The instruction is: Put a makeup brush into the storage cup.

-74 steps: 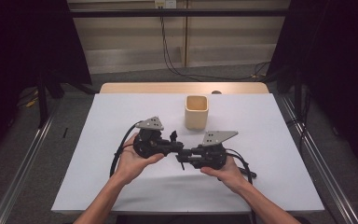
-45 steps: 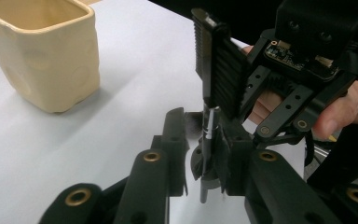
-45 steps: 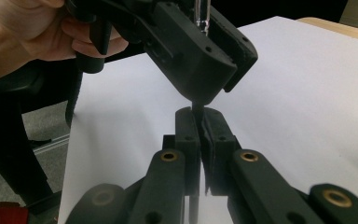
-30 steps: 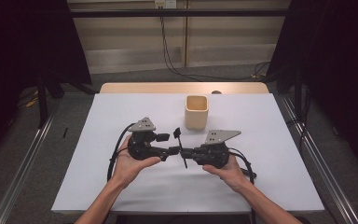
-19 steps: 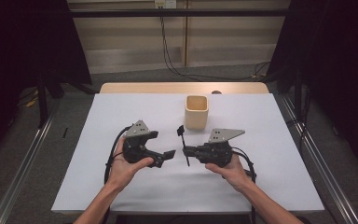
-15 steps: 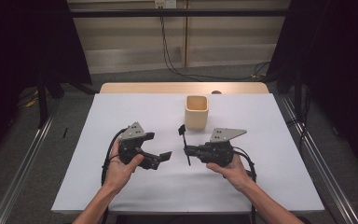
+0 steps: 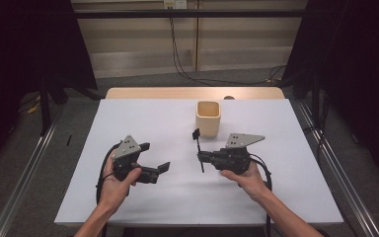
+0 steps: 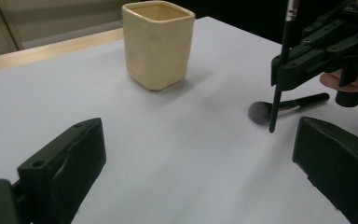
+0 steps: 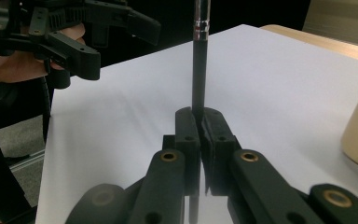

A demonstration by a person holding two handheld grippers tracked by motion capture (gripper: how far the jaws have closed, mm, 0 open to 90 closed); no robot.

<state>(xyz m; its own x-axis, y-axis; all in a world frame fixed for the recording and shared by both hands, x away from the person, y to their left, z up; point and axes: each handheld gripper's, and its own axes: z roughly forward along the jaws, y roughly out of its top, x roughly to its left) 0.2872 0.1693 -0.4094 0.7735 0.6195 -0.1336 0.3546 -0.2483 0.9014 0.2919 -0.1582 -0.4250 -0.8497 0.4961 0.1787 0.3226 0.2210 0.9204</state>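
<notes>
Where the two grippers met at the middle of the table a couple of seconds ago, both on the slim black makeup brush [image 7: 198, 149], they are now well apart. The left gripper [image 7: 156, 159] has drawn back to the near left of the white table [image 7: 286, 197], and its jaws, which have just been opening, stand spread wide with nothing between them (the left gripper view shows only bare tabletop in the gap). The right gripper [image 7: 200, 157] has barely shifted; it sits right of centre with its jaws clenched on the brush's handle, so the brush now hangs from this gripper alone. In the high view the brush stands nearly upright, bristle head up and just left of the cream square ceramic cup [image 7: 208, 118], handle end pointing down at the table. The right gripper view shows the black handle [image 9: 198, 88] rising straight out of the closed jaws, with its silver ferrule [image 9: 200, 21] at the top of the picture.

The cup has kept its place at the far middle of the table, upright and apart from both grippers. In the left gripper view a second brush with a fluffy grey head [image 8: 284, 106] lies flat on the table under the right gripper, just beyond the held brush's lower tip.
</notes>
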